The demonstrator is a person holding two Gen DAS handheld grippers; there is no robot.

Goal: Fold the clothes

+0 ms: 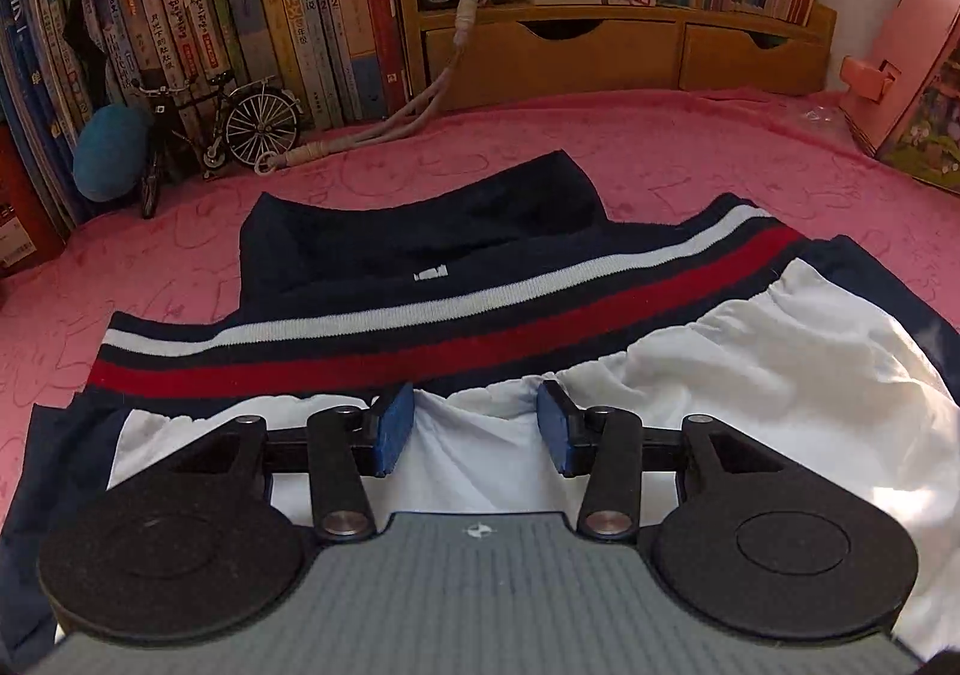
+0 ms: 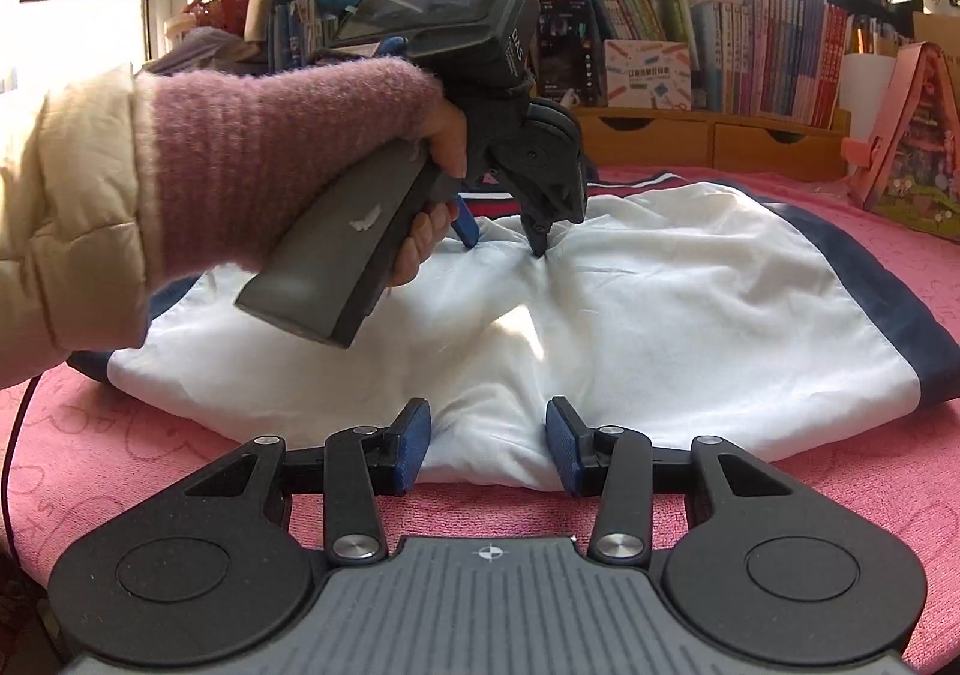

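A row of books (image 1: pixel 180 27) is seen at far left of the left wrist view, with a model bicycle (image 1: pixel 222 129) parked in front of it on a pink cloth (image 1: pixel 690 159) that covers the table. Across the middle of that cloth a jacket (image 1: pixel 720 375) is spread flat, its navy collar (image 1: pixel 420 219) farthest from the camera, a band of white, navy and red stripes (image 1: pixel 456 327) below it, and white fabric nearest the lens. The left gripper (image 1: pixel 475 423) is held low over that white fabric, just short of the striped band, its blue pads (image 1: pixel 393 426) set partly apart with gathered cloth bulging between them; whether the cloth is actually pinched cannot be told. In the right wrist view, a pink knitted sleeve (image 2: pixel 252 147) is seen at left, and a hand (image 2: pixel 438 183) is wrapped around the handle of the left gripper (image 2: pixel 507 249), whose tips are pressed down into a crease of the jacket (image 2: pixel 660 327). The right gripper (image 2: pixel 489 447) is placed at the jacket's near edge, its pads (image 2: pixel 564 450) partly apart on either side of a bunched white fold, and no firm grasp can be confirmed. At right, wooden drawers (image 2: pixel 720 141) and a pink box (image 2: pixel 912 135) are seen behind the jacket.
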